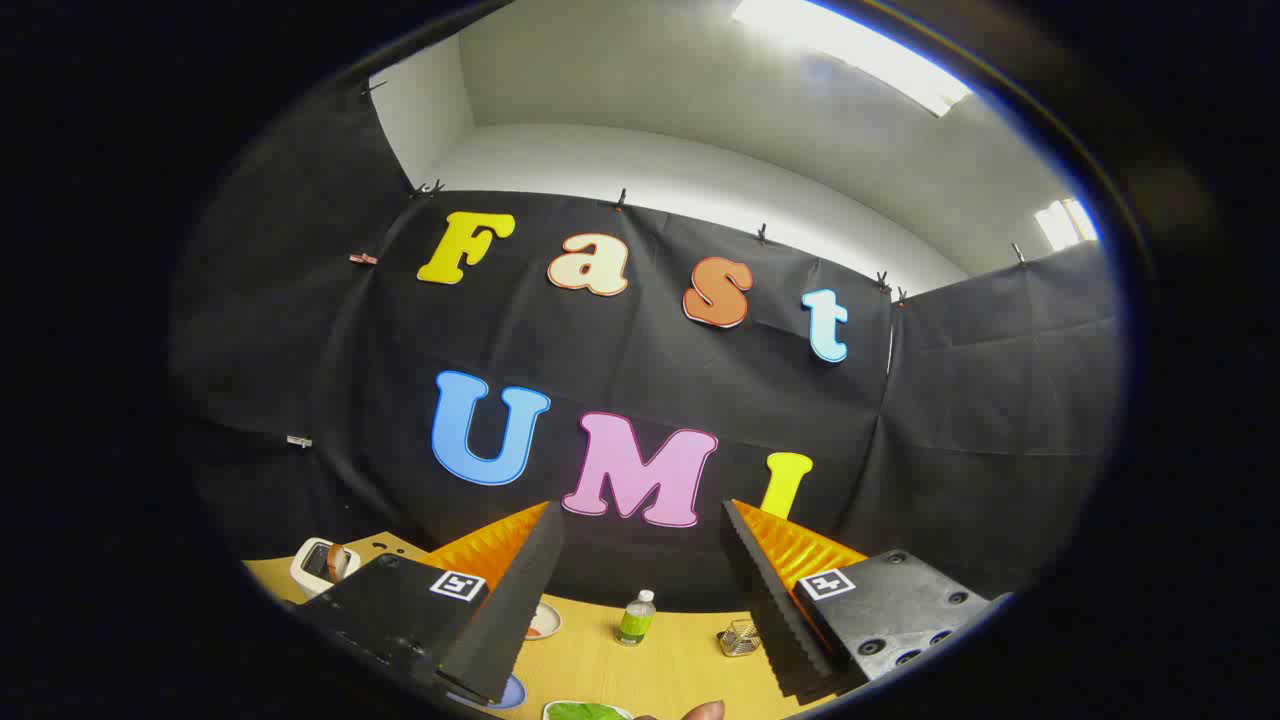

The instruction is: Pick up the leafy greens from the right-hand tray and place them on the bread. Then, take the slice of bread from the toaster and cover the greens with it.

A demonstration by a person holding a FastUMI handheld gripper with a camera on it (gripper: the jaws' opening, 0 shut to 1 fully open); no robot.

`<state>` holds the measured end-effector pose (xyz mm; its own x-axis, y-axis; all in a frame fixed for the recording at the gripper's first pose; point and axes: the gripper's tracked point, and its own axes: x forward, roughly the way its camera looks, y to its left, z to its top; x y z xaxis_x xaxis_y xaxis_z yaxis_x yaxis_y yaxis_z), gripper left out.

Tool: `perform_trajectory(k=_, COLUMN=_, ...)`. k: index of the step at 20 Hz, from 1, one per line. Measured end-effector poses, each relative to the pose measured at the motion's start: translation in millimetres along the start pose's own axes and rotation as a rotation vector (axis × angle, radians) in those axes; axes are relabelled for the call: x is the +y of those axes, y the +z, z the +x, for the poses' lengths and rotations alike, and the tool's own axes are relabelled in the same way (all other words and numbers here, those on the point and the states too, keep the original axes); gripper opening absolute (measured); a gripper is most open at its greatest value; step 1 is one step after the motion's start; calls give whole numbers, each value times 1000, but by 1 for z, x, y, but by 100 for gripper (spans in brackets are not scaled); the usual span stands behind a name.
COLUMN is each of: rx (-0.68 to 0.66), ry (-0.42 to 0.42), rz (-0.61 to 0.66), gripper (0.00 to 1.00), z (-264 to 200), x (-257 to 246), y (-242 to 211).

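**Gripper held high, fingers wide apart, nothing in them**

You are holding the gripper point(640, 515) up and tipped back, so it looks mostly at the black booth wall point(960, 420) and the white ceiling point(700, 90) above it. The wooden table point(610, 660) sits low down, under the fingers.

The leafy greens point(585, 711) lie on a white plate point(552, 709) on the table, down low between the two fingers and closer to you than the tips. You can see just the top part of the leaf. A fingertip point(705, 710) of a person pokes in just beside the greens.

The toaster point(318, 565) is white and stands off past the left finger, near the wall. A brown slice of bread point(335, 560) sticks up out of its slot.

Farther out on the table, in the gap between the fingers, stands a small bottle point(635, 617) with a green label. A little wire rack point(738, 637) is next to the right finger. An edge of a white dish point(545, 622) with something orange on it peeks out by the left finger, and a bit of a blue plate point(508, 692) shows under that same finger.

The two fingers are spread far apart. They hold nothing and touch nothing.
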<state>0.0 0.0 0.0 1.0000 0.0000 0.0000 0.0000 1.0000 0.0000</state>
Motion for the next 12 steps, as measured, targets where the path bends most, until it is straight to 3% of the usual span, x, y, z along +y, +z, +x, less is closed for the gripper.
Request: perform_trajectory(k=12, rx=-7, ry=17, rz=1, gripper=97, z=5, x=7, y=4)
